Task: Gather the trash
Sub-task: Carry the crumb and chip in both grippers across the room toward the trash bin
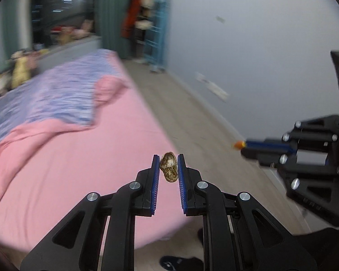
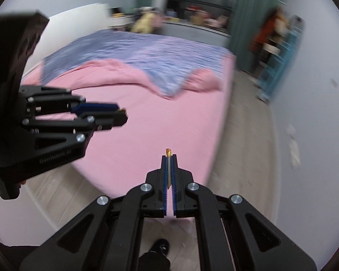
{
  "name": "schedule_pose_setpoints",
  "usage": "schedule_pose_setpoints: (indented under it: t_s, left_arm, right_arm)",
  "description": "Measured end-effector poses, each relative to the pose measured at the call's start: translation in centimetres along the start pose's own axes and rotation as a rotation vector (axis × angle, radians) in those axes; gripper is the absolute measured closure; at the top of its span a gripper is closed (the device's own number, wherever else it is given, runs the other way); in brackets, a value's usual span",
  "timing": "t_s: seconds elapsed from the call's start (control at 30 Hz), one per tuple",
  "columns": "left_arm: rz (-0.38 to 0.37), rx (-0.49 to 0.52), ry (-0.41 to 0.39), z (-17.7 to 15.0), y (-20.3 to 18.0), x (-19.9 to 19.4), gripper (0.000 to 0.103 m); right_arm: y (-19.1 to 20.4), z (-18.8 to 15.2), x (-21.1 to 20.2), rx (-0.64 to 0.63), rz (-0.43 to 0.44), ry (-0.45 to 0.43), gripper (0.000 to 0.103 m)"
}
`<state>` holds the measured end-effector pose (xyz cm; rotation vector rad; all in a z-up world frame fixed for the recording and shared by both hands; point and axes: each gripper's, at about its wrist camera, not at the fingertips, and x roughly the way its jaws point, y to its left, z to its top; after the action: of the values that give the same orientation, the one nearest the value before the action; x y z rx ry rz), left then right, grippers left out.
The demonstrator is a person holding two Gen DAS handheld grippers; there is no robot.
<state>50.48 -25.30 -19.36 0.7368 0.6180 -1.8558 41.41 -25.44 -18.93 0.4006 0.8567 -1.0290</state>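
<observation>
Over the foot of the pink bed (image 1: 79, 180), both grippers carry trash: the left gripper (image 1: 168, 167) pinches a mottled brown, shell-like husk (image 1: 168, 167), hard and curved; the right gripper (image 2: 168, 169) is clamped nearly flat on a thin orange-tipped scrap (image 2: 168, 152). Pickup looks done; transport in hand. Next calls for finding a bin, none visible here. Bedding soft, rumpled; floor (image 1: 192, 117) pale wood plank.

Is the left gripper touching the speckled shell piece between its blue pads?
Touching. The left wrist view shows the left gripper closed on the shell piece, both blue pads pressing its sides.
</observation>
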Motion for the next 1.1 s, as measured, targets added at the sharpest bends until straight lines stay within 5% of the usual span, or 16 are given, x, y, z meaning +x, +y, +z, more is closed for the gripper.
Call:
schedule_pose_setpoints:
  t_s: [0.2, 0.57, 0.8, 1.1]
  left_arm:
    - [-0.141, 0.137, 0.041, 2.7, -8.5, 4.6, 0.089]
    - [-0.132, 0.225, 0.015, 10.1, -22.3, 10.9, 0.089]
    - [-0.149, 0.271, 0.006, 14.5, -29.4, 14.7, 0.089]
    - [-0.150, 0.317, -0.014, 20.9, -31.5, 19.3, 0.089]
  right_arm:
    - [-8.5, -4.1, -2.6, 0.203, -0.141, 0.014, 0.098]
    - [-23.4, -8.8, -4.4, 0.290, -0.199, -0.054, 0.098]
    - [-29.6, -8.1, -6.4, 0.324, -0.246, -0.098, 0.098]
    - [-35.1, -4.4, -2.3, 0.394, -0.252, -0.100, 0.098]
